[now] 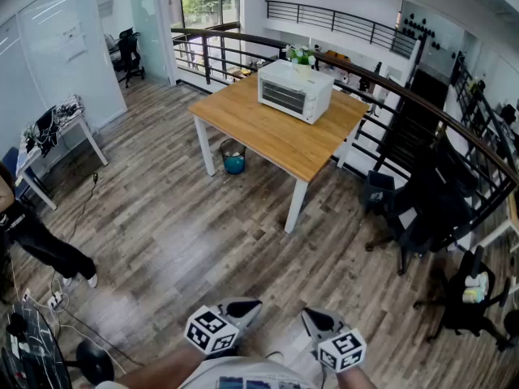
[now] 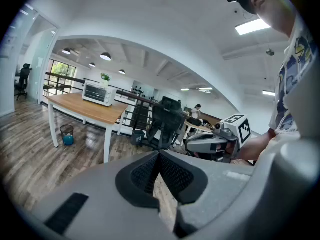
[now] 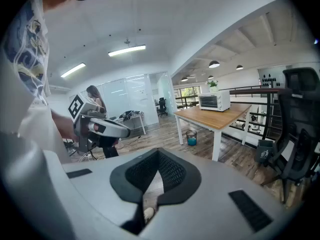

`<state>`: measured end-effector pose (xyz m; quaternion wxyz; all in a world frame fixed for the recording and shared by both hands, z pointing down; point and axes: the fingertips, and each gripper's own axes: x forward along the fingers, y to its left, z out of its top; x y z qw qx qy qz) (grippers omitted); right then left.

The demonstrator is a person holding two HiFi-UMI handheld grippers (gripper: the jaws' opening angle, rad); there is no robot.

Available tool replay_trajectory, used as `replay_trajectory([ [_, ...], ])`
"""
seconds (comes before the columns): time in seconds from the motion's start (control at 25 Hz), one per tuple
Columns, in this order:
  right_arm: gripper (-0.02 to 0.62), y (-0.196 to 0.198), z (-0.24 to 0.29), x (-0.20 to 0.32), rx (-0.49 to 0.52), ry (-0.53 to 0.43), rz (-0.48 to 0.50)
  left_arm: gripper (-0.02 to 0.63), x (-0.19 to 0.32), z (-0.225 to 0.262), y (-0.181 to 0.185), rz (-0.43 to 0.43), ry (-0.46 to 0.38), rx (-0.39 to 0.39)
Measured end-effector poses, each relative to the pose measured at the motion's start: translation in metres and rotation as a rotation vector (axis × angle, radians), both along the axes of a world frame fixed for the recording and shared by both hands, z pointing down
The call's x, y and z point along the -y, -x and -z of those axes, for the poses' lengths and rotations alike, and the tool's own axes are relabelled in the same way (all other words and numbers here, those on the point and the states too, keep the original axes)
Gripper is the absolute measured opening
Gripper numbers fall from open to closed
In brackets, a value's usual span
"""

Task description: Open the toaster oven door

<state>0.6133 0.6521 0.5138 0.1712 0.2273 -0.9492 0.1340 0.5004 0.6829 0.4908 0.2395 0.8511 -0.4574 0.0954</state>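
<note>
White toaster oven [image 1: 294,90] sits on the wooden desk [image 1: 268,136] by the black railing [image 1: 235,45], well across the plank floor [image 1: 178,225]; left claw [image 1: 255,305] and right claw [image 1: 307,314] both clenched, empty

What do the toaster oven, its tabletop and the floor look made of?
Toaster oven: likely white-painted metal casing, dark glass door. Tabletop: smooth honey-coloured wood or veneer. Floor: grey-brown planks with visible seams, wood or laminate, slightly glossy.
</note>
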Motion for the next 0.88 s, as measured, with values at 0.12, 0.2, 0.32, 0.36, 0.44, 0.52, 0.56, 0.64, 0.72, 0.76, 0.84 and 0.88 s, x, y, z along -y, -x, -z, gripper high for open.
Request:
replay_trajectory([
  [0.12,-0.002,0.033,0.008,0.0,-0.031,0.002,-0.001,0.003,0.008,0.004,0.026,-0.029,-0.016,0.017],
  [0.2,-0.002,0.055,0.012,0.002,-0.045,-0.007,-0.001,0.003,0.011,0.006,0.046,-0.045,-0.028,0.031],
  [0.32,-0.002,0.094,0.016,0.005,-0.058,-0.02,-0.003,0.003,0.015,0.009,0.084,-0.073,-0.051,0.08],
  [0.36,-0.002,0.108,0.016,0.008,-0.059,-0.023,0.001,0.003,0.018,0.01,0.098,-0.074,-0.058,0.09],
  [0.44,-0.002,0.137,0.013,0.014,-0.056,-0.029,0.012,0.003,0.024,0.011,0.127,-0.064,-0.062,0.078],
  [0.52,0.0,0.166,0.012,0.017,-0.069,-0.029,0.017,0.003,0.027,0.01,0.155,-0.045,-0.055,0.061],
  [0.56,0.001,0.179,0.012,0.019,-0.08,-0.036,0.015,0.003,0.026,0.009,0.168,-0.036,-0.053,0.062],
  [0.64,0.023,0.205,0.011,0.022,-0.09,-0.06,0.014,0.003,0.025,0.003,0.196,-0.026,-0.046,0.076],
  [0.72,0.059,0.227,0.008,0.023,-0.092,-0.052,0.016,0.003,0.024,-0.006,0.221,-0.019,-0.028,0.09],
  [0.76,0.048,0.237,0.007,0.023,-0.094,-0.039,0.02,0.003,0.025,-0.01,0.232,-0.012,-0.017,0.091],
  [0.84,0.039,0.253,0.007,0.026,-0.102,-0.027,0.036,0.003,0.031,-0.015,0.248,0.008,-0.003,0.076],
  [0.88,0.035,0.259,0.006,0.031,-0.107,-0.024,0.045,0.003,0.037,-0.016,0.254,0.018,0.0,0.065],
])
